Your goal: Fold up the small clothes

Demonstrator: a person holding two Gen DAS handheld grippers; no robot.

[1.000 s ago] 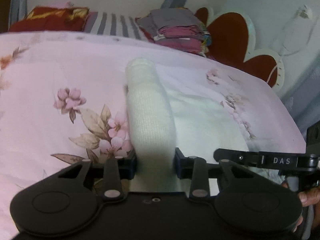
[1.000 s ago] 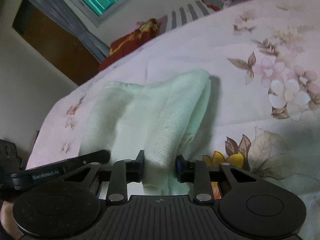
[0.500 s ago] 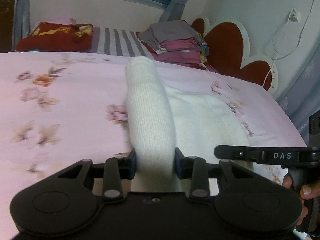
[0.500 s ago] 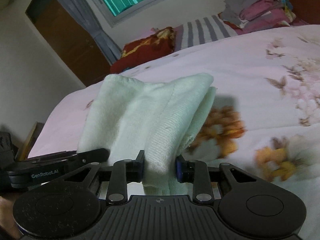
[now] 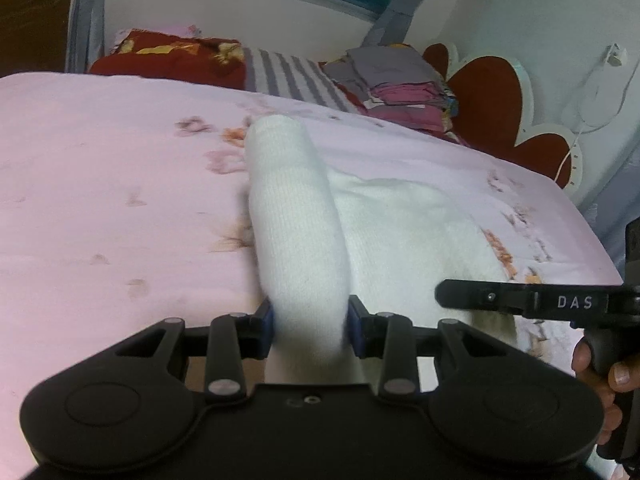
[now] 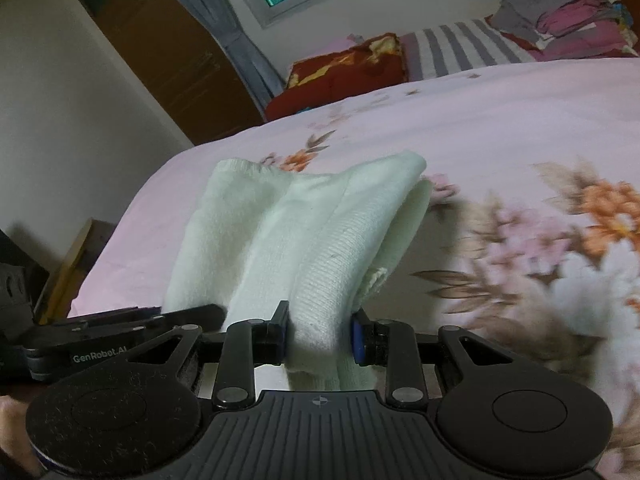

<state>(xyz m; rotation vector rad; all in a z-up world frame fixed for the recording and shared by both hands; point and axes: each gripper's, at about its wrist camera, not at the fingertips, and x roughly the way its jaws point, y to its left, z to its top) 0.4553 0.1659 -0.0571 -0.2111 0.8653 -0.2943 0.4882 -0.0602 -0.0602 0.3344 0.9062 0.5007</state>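
- The left gripper (image 5: 310, 330) is clamped on a bunched fold of the white knit garment (image 5: 296, 216); the cloth fills the gap between its blue-padded fingers (image 5: 266, 330).
- From that grip the fold rises ahead of the gripper as a thick roll, and the rest of the garment spreads to its right over the bed (image 5: 100, 200).
- The right gripper (image 6: 320, 336) is likewise closed on the garment (image 6: 320, 232), pinching a ribbed edge between its fingers (image 6: 360, 338).
- In the right view the cloth is held above the floral sheet (image 6: 520, 128), sagging between the two grippers; the left gripper shows at the left edge, touching the cloth.
- The right gripper's arm, marked DAS, shows at the right of the left view, with a hand (image 5: 596, 384) on its handle.
- At the far end of the bed lie a red pillow (image 5: 168, 58), a striped pillow (image 5: 288, 76) and a stack of folded clothes (image 5: 396, 84).
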